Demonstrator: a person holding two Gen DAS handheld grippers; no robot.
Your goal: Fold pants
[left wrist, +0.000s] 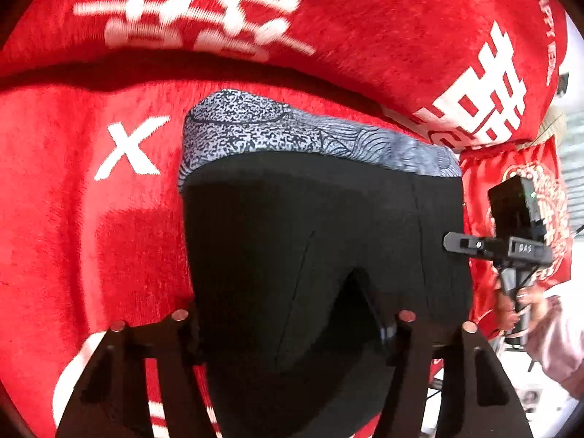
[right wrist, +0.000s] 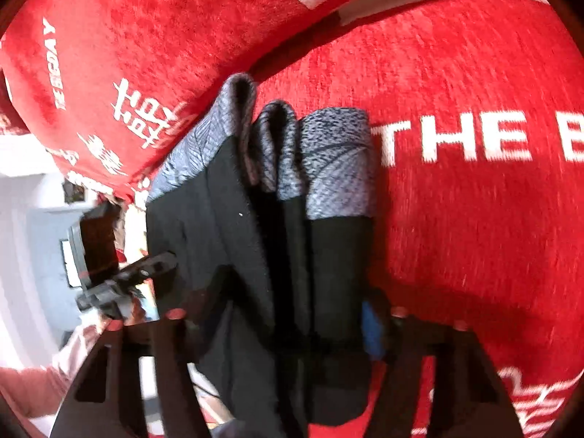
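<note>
the red plush cover [left wrist: 73, 219] is soft and uneven — a fold could slump on it. the black pants [left wrist: 310, 237], with a grey patterned waistband [left wrist: 292, 131], are held over it, bunched; layers could slip. the left gripper [left wrist: 292, 321] and right gripper [right wrist: 284, 325] seem clamped on fabric.

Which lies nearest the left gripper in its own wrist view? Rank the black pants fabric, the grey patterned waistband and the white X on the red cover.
From the left gripper:
1. Black pants fabric, right between the fingers.
2. Grey patterned waistband, beyond it at the pants' far edge.
3. White X, off to the left on the red cover, roughly level with the waistband; ranking uncertain.
</note>
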